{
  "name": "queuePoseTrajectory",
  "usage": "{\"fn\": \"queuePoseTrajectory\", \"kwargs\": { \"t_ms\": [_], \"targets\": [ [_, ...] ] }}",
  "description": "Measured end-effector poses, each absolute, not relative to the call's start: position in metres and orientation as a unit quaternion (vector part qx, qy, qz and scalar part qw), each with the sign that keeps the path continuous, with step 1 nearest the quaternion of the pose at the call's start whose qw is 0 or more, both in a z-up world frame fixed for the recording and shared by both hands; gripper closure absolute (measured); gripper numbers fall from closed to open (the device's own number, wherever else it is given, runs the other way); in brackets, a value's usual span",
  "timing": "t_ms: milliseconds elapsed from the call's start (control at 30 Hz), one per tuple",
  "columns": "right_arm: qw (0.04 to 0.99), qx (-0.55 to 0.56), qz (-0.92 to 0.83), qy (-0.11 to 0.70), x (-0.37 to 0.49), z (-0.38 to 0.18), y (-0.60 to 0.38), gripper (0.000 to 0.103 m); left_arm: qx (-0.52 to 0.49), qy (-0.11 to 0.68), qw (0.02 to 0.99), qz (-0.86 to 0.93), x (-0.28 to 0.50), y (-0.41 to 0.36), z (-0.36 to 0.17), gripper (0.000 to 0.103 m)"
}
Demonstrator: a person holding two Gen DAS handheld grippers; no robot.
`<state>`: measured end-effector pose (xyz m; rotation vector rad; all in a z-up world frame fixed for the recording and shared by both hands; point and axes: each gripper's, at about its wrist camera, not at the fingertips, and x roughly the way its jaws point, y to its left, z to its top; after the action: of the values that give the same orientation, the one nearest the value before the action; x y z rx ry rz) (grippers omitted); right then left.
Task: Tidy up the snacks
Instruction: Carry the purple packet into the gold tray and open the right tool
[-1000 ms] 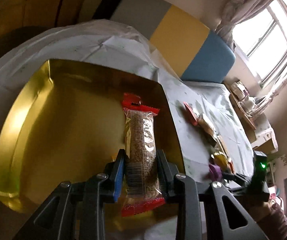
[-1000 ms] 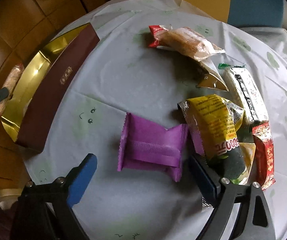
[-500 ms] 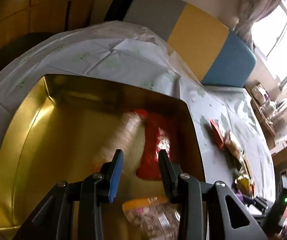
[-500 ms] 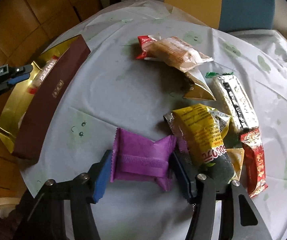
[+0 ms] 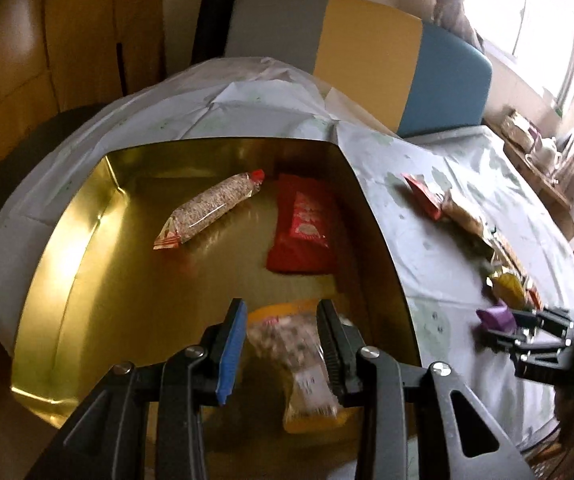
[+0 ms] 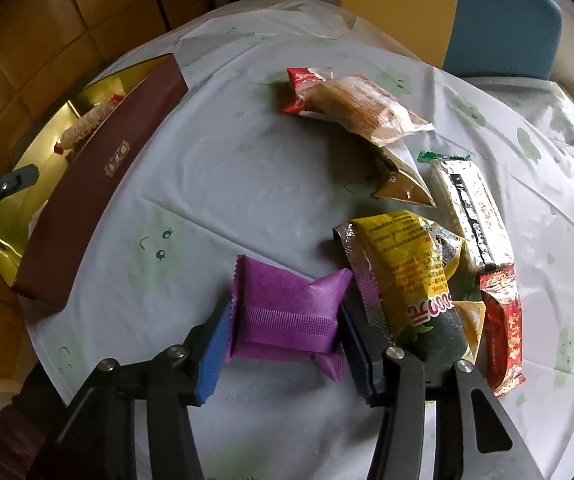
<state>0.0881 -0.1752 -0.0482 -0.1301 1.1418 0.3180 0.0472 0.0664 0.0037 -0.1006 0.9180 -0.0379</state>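
A gold-lined box [image 5: 367, 208] with a dark brown outer wall [image 6: 99, 184] stands at the table's left edge. Inside lie a seed bar with red ends [image 5: 211, 210], a red packet [image 5: 303, 236] and a yellow-edged clear packet [image 5: 303, 360]. My left gripper [image 5: 281, 344] hovers over that last packet, its jaws opening and gripping nothing. The right gripper [image 6: 283, 320] points down at the table with its jaws closing on a purple packet [image 6: 287, 312], and both pads touch the packet's ends. The left wrist view shows this packet [image 5: 495, 318] at far right.
Right of the purple packet, loose snacks are piled: a yellow-and-black packet [image 6: 407, 272], a white bar [image 6: 471, 216], a red packet [image 6: 503, 328], a gold triangular packet [image 6: 403, 188] and a tan packet [image 6: 359, 108]. A white cloth [image 6: 247, 180] covers the round table. Chair backs [image 5: 367, 48] stand behind.
The left gripper let go of the seed bar, which now lies in the box, and drew back. The right jaws came in from wide apart onto the purple packet.
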Motion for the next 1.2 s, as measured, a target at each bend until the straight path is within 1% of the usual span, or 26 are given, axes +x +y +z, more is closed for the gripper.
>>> {"fn": "queuePoseTrajectory", "kwargs": {
  "t_ms": [200, 533, 700, 933, 1067, 1200],
  "targets": [
    [0.825, -0.082, 0.158, 0.536, 0.083, -0.049, -0.168, 0.050, -0.032, 0.443, 0.896, -0.015, 0.036, 0.062, 0.003, 0.064],
    [0.828, -0.102, 0.158, 0.528, 0.077, -0.046, -0.162, 0.056, -0.039, 0.439, 0.898, -0.010, 0.025, 0.070, 0.003, 0.064],
    [0.829, -0.101, 0.156, 0.528, 0.073, -0.042, -0.160, 0.056, -0.048, 0.435, 0.899, -0.004, 0.023, 0.079, 0.003, 0.063],
    [0.847, -0.055, 0.173, 0.500, 0.067, -0.008, -0.151, 0.056, -0.077, 0.428, 0.900, 0.023, 0.022, 0.107, 0.003, 0.064],
    [0.854, -0.024, 0.214, 0.474, 0.067, 0.014, -0.121, 0.056, -0.090, 0.421, 0.902, 0.035, 0.020, 0.121, 0.006, 0.063],
    [0.853, -0.019, 0.256, 0.454, 0.071, 0.028, -0.075, 0.056, -0.099, 0.420, 0.901, 0.041, 0.017, 0.130, 0.006, 0.063]
  ]
}}
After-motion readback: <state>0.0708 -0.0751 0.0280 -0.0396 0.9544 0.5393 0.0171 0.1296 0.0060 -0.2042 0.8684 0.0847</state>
